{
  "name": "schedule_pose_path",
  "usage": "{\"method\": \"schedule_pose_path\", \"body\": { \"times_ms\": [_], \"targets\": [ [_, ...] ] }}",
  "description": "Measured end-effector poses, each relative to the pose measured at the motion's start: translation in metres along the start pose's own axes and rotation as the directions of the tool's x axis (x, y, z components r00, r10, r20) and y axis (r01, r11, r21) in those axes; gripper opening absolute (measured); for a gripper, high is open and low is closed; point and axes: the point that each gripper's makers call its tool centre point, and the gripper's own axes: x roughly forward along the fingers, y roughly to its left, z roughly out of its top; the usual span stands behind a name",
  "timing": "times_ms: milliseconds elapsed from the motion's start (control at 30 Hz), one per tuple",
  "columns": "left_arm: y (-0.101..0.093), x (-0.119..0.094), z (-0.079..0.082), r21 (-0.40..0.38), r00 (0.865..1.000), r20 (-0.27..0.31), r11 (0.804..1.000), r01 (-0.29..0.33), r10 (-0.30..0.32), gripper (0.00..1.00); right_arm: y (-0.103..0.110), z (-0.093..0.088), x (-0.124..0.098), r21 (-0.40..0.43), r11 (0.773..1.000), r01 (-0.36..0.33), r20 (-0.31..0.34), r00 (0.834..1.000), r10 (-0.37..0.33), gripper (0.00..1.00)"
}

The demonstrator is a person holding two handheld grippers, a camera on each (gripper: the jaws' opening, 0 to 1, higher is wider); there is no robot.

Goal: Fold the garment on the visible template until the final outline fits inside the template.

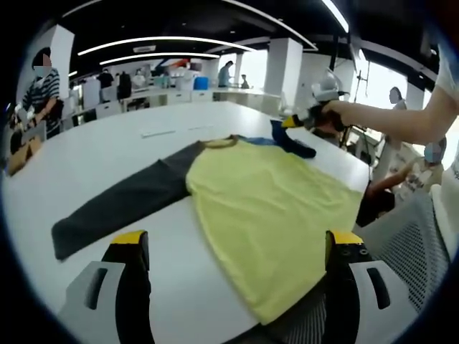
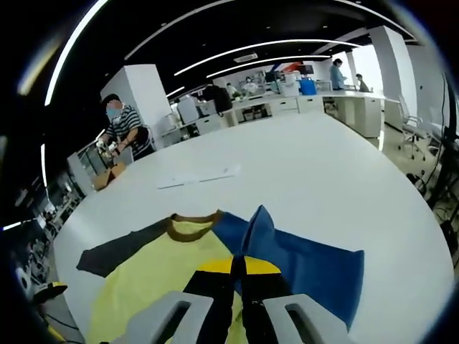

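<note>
One garment (image 1: 265,193) lies on the big white desk (image 1: 107,143): a yellow shirt with a brown collar (image 2: 192,217), one dark grey sleeve (image 1: 122,204) and one blue sleeve (image 2: 308,265). It is near the desk's right edge, and its hem looks to reach, perhaps overhang, the near edge.

The folding has barely begun, I'd say. The grey sleeve stretches flat out to the left, the body is spread open, and only the blue sleeve is lifted. The right tool (image 2: 240,269) is clamped on a peak of that blue cloth, jaws together with the fabric rising between them; in the left gripper view the same tool (image 1: 301,122) shows at the far right, a hand behind it. The left tool (image 1: 237,247) hovers over the near hem with its jaws spread wide, gripping nothing.

I can't make out any template outline on the desk, so how close the outline is to fitting I cannot tell. Both sleeves and the body remain to be folded in, by my reckoning.

Plenty of bare desk lies to the left and far side, apart from some white sheets (image 2: 197,176) beyond the collar. Room is tighter on the right, where the edge and a mesh chair (image 1: 409,244) sit close.
</note>
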Motion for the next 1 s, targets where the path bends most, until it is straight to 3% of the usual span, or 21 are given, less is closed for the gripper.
{"method": "schedule_pose_path", "body": {
  "times_ms": [1000],
  "targets": [
    [0.005, -0.004, -0.006, -0.005, 1.0, -0.009, 1.0, -0.008, 0.008, 0.99, 0.077, 0.019, 0.023, -0.071, 0.992, -0.106, -0.041, 0.994, 0.103, 0.0]
  ]
}}
